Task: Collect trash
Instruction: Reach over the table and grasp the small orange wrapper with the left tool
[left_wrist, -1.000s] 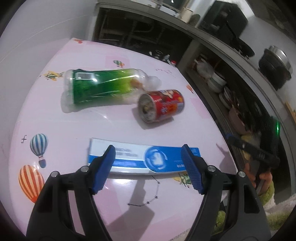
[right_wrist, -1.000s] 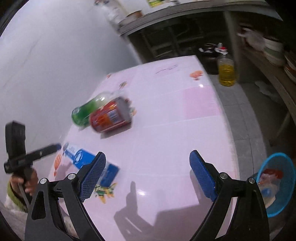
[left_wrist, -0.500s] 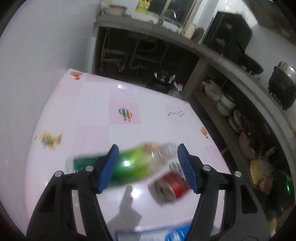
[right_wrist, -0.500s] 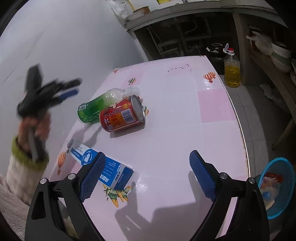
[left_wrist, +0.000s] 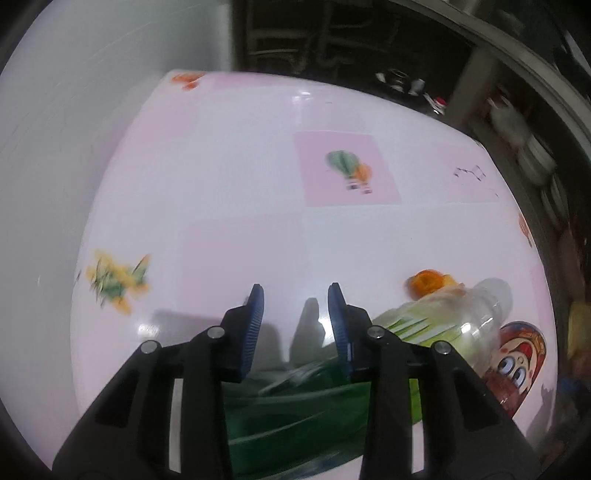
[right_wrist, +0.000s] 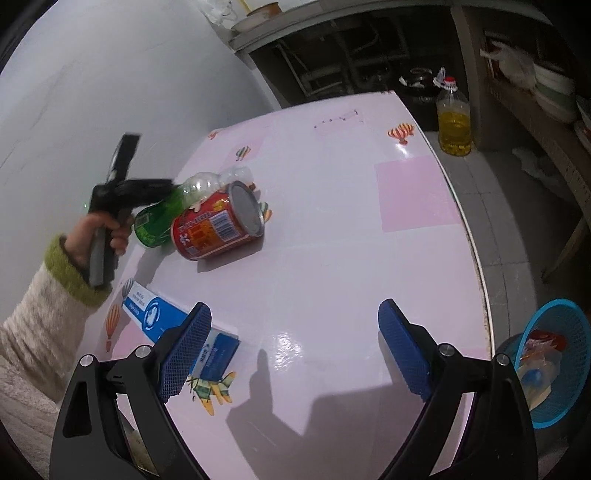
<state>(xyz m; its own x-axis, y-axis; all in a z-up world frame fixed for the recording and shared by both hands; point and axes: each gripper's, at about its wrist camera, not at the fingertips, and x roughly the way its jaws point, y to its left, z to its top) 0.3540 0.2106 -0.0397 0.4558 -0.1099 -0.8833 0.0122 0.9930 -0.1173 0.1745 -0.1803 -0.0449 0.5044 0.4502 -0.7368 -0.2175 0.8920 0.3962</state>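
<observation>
I see the green plastic bottle (right_wrist: 173, 210) lying on its side on the pink tabletop (right_wrist: 332, 229), its clear neck end pointing toward the far edge, and the red can (right_wrist: 218, 229) lies on its side touching it on the near side. My left gripper (left_wrist: 295, 325) is right over the bottle's green body, and its jaws have just been closing to a narrow gap; in the blurred left wrist view the bottle (left_wrist: 424, 332) seems to run beneath and past the right fingertip rather than between the pads, so I would not call it held. The can (left_wrist: 517, 365) shows at the right edge of that view, beside the bottle's neck. Nearer to me a blue and white box (right_wrist: 177, 328) lies flat on the tabletop. My right gripper (right_wrist: 295, 350) hovers above the near part of the tabletop with its jaws wide and nothing between them. On the floor, off the tabletop's right edge, a blue basket (right_wrist: 576, 332) holds some scraps.
</observation>
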